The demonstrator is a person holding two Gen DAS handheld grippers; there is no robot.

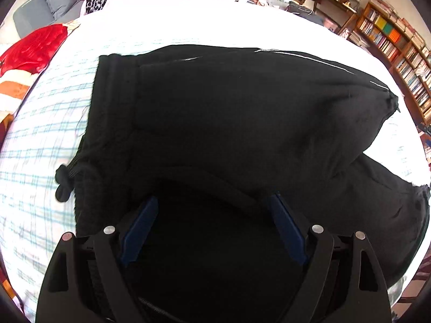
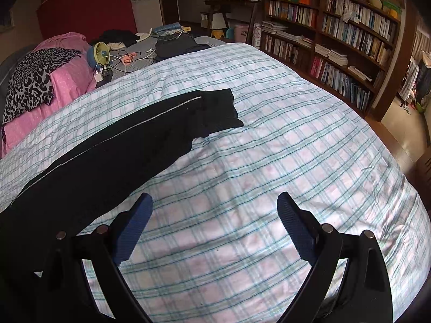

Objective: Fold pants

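A lived-in bedroom in a home. A bed [image 2: 269, 140] with a plaid quilt fills most of the room, with a pink pillow [image 2: 67, 80] and a leopard-print cloth [image 2: 29, 80] at its head. Beside them lie a small fan [image 2: 100, 51], chargers and cables, and stacks of folded clothes [image 2: 167, 31]. A tall wooden bookcase [image 2: 336, 35] crammed with books lines the wall, and a small table [image 2: 231, 1] with cups and a flask stands in the corner. A red garment [image 1: 35, 49] lies off the bed's edge.

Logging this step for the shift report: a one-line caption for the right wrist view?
Open right gripper hovers over plaid bedspread, black pants leg stretched out left.
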